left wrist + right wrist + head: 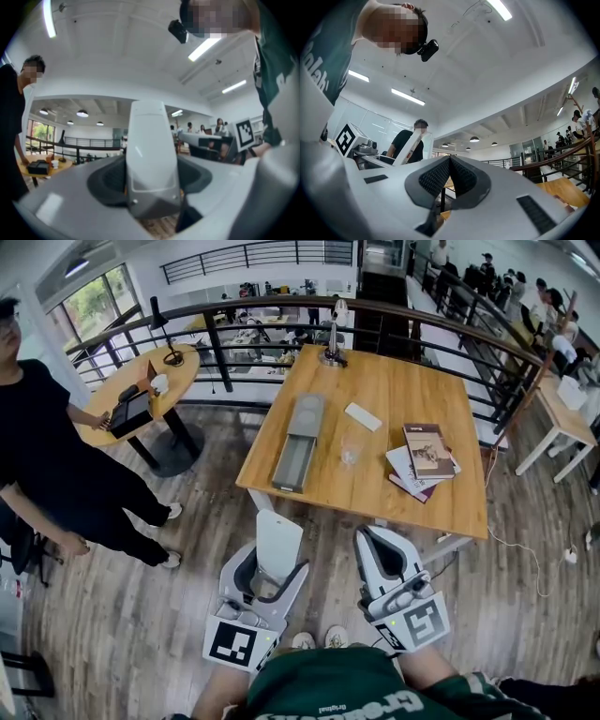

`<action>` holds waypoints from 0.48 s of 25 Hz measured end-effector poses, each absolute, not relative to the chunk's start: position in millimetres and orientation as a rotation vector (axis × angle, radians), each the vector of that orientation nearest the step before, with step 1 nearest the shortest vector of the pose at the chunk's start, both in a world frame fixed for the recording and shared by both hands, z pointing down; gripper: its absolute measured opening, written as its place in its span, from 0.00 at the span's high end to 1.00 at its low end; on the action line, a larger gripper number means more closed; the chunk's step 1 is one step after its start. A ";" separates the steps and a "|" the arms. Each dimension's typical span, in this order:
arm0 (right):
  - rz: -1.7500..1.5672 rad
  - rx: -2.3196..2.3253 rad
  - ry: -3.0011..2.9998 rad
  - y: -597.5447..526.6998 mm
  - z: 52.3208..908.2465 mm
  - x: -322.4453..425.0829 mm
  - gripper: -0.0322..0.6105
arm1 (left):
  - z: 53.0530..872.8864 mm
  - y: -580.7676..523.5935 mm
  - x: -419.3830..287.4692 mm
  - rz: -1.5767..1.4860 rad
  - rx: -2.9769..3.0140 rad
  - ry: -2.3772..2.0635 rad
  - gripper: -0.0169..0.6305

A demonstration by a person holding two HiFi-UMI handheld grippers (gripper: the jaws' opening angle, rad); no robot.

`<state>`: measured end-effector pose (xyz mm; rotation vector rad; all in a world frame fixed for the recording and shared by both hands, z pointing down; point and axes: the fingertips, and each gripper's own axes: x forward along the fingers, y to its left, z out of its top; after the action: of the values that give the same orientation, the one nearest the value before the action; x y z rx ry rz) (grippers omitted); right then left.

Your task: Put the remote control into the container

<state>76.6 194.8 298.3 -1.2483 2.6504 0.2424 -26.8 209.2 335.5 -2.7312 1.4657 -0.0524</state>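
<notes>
Remote control (363,416) lies on table (412,385), right of grey container (296,457)

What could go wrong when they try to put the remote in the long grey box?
The glass stands close to the remote control, near the way over to the container, so a careless sweep could knock it over. The remote lies flat and thin on the table, so jaws might slip off it. The right gripper is shut, so it would have to open before it could grab anything.
</notes>
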 end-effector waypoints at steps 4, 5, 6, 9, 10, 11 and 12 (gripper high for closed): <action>0.246 -1.233 2.655 191.0 300.4 85.2 0.93 | 338.7 204.9 -17.3 -0.063 -2.724 1.477 0.53; 0.249 -1.228 2.658 190.1 300.4 87.6 0.93 | 340.9 204.0 -14.8 -0.077 -2.720 1.477 0.53; 0.253 -1.221 2.660 189.3 300.0 90.5 0.93 | 342.2 203.3 -11.9 -0.087 -2.717 1.479 0.53; 0.259 -1.194 2.672 186.0 300.0 100.1 0.93 | 339.6 200.8 0.3 -0.065 -2.708 1.499 0.53; 0.261 -1.183 2.677 184.3 300.2 102.8 0.93 | 338.2 199.7 4.4 -0.053 -2.704 1.505 0.53; 0.263 -1.172 2.682 182.9 299.9 105.0 0.93 | 337.4 198.8 7.9 -0.045 -2.699 1.510 0.53; 0.266 -1.161 2.684 182.4 299.6 107.0 0.93 | 337.0 198.4 10.6 -0.040 -2.693 1.515 0.53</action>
<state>107.0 182.4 299.6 -1.1608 2.6841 0.2664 10.6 198.4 337.0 -2.6930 1.5153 -0.0399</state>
